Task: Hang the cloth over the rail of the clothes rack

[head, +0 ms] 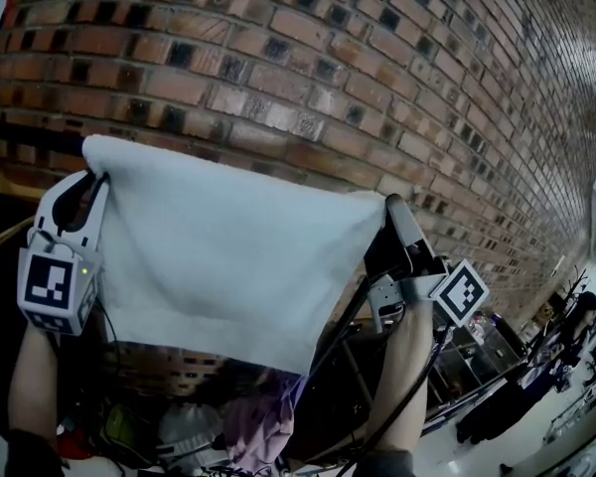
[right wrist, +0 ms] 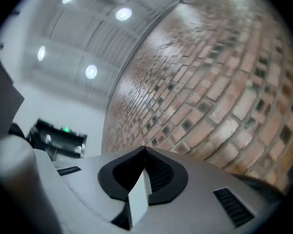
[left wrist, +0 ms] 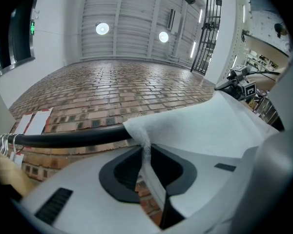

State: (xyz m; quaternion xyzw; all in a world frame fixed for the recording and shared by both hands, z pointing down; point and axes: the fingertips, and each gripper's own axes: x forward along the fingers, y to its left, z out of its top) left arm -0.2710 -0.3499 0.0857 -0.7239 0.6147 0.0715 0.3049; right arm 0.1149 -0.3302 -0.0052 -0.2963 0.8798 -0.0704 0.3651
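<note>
The cloth (head: 219,256) hangs stretched between the left gripper (head: 94,179), pinching its 10 o'clock corner, and the right gripper (head: 391,207), pinching its 2 o'clock corner. It hides most of the rail (left wrist: 73,138) behind.

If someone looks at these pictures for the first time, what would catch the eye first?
First comes the white cloth, spread wide in the middle of the head view, its top corners pinched by the left gripper and the right gripper. Behind it, a red brick wall fills the picture. In the left gripper view, a black rail passes behind the cloth's corner.
</note>
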